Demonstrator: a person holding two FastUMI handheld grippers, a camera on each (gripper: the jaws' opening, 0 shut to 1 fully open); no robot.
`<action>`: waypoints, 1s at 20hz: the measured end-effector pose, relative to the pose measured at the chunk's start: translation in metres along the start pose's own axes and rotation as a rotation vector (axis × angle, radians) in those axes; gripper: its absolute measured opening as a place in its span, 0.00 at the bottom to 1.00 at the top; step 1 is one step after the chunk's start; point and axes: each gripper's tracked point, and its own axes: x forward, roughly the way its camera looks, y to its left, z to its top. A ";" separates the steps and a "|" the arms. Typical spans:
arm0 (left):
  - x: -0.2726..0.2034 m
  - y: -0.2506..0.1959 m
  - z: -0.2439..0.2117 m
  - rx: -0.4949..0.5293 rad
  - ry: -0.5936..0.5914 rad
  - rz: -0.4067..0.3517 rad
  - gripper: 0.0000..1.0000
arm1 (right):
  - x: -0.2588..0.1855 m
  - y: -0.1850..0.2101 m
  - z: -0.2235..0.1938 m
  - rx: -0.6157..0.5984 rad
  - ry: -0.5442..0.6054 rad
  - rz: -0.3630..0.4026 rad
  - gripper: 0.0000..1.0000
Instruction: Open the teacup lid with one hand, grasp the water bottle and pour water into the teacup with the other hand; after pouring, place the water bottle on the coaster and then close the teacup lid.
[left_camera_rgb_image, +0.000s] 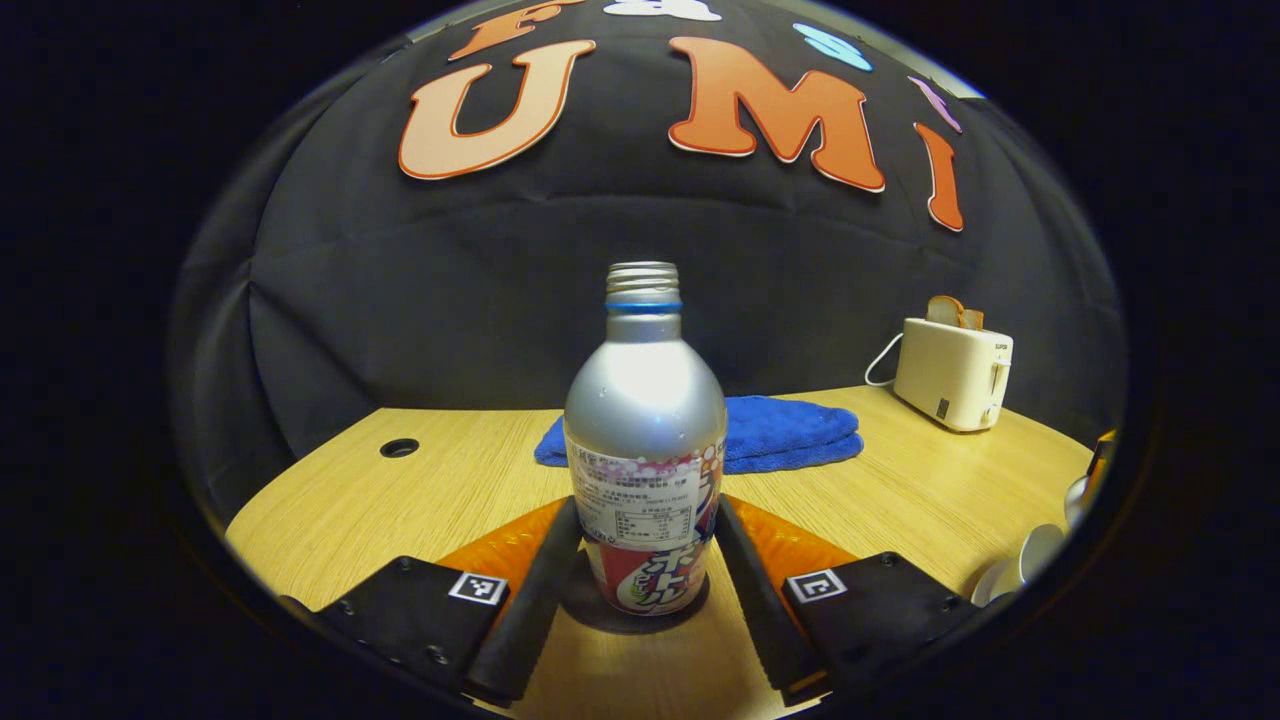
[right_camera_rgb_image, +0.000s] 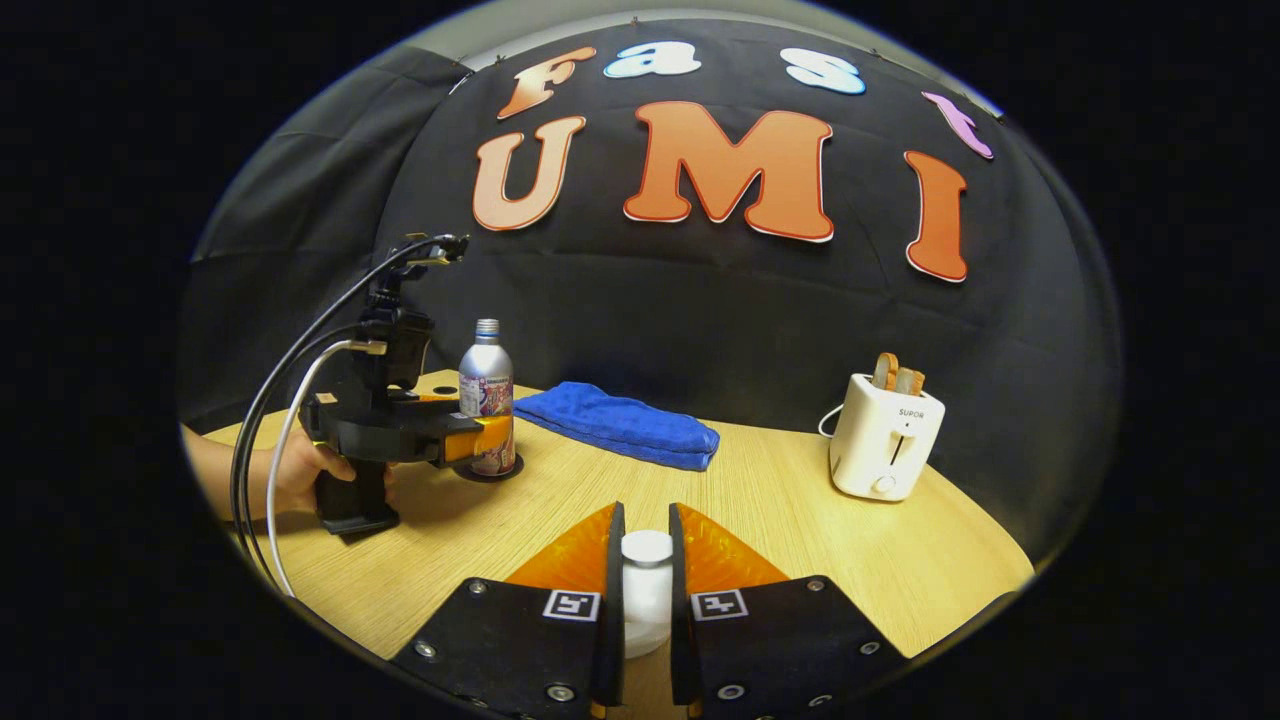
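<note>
Bottle placement on the coaster (left_camera_rgb_image: 640, 605), lid closing next. Left gripper (left_camera_rgb_image: 640, 560): fingers flanking the water bottle (left_camera_rgb_image: 645, 440), contact not discernible, bottle upright on the coaster; release and withdrawal required. Right gripper (right_camera_rgb_image: 645, 590): clamped on the teacup lid (right_camera_rgb_image: 647, 548), lowering onto the cup required.

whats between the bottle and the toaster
In the right gripper view, a folded blue towel lies on the table between the bottle and the toaster.

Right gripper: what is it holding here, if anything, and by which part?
The right gripper is shut on the white teacup lid, its fingers pressing on either side of the lid's knob. The left gripper brackets the water bottle low on its body, without clearly pressing it.
</note>
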 end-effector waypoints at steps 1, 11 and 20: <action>0.000 0.000 -0.003 0.002 0.013 -0.006 0.82 | 0.000 0.002 0.000 0.002 0.001 0.006 0.19; -0.033 0.011 -0.011 -0.038 0.024 -0.003 1.00 | 0.010 0.015 -0.021 0.009 0.043 0.032 0.19; -0.081 0.015 -0.002 -0.034 -0.034 0.011 1.00 | 0.014 0.018 -0.040 0.004 0.058 0.027 0.19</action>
